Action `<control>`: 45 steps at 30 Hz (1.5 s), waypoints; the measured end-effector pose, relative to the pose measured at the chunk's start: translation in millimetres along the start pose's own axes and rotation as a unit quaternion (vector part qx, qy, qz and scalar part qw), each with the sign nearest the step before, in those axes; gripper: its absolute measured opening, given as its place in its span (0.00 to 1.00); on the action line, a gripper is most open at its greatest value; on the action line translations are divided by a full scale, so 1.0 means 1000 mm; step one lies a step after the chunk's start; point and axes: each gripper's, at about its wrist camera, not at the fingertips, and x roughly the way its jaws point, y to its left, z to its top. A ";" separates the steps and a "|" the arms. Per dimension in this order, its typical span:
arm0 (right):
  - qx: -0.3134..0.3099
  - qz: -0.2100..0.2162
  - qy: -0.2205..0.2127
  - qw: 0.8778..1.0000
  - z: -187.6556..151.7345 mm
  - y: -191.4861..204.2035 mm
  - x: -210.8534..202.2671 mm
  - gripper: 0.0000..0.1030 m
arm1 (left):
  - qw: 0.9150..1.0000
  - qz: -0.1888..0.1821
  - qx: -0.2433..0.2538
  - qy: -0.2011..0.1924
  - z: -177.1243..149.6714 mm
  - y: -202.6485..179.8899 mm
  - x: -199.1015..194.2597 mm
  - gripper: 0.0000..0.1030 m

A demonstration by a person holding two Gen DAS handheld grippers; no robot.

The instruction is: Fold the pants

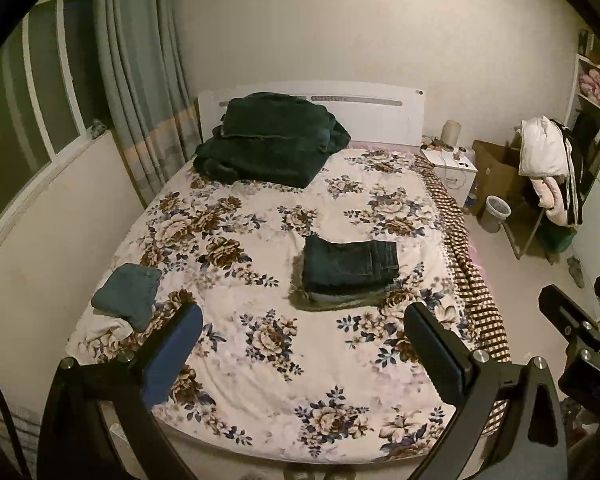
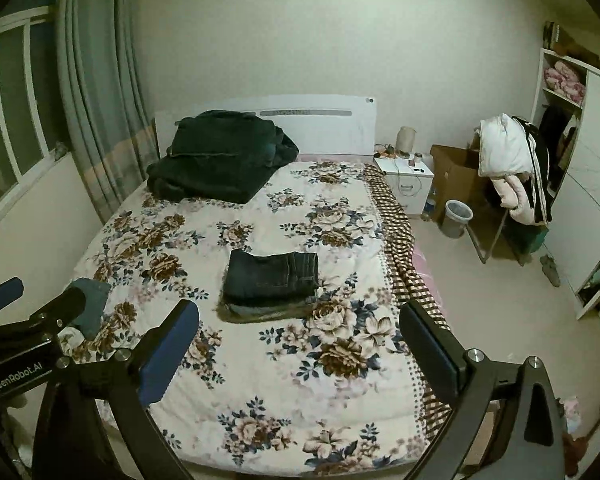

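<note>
A pair of dark jeans (image 1: 350, 270) lies folded in a neat stack in the middle of the floral bedspread (image 1: 260, 380), on top of other folded cloth; it also shows in the right wrist view (image 2: 274, 278). My left gripper (image 1: 302, 336) is open and empty, held back above the foot of the bed. My right gripper (image 2: 300, 332) is open and empty too, beside the left one. The left gripper's body shows at the left edge of the right wrist view (image 2: 28, 320).
A dark green blanket pile (image 1: 268, 140) lies at the head of the bed. A folded teal cloth (image 1: 128, 292) on white fabric sits at the bed's left edge. A nightstand (image 1: 450, 172), cardboard box (image 1: 496, 172), bin (image 1: 496, 212) and clothes-laden chair (image 1: 548, 172) stand right.
</note>
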 end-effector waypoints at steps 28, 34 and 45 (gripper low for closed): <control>0.003 -0.012 0.029 1.000 0.002 -0.017 0.063 0.99 | 1.000 -0.008 0.004 0.016 -0.003 -0.007 0.025 1.00; 0.000 -0.010 0.027 1.000 0.004 -0.016 0.066 0.99 | 1.000 -0.009 0.001 0.017 -0.002 -0.008 0.027 1.00; -0.002 -0.010 0.027 1.000 0.006 -0.014 0.068 0.99 | 1.000 -0.013 0.002 0.016 0.003 -0.005 0.029 1.00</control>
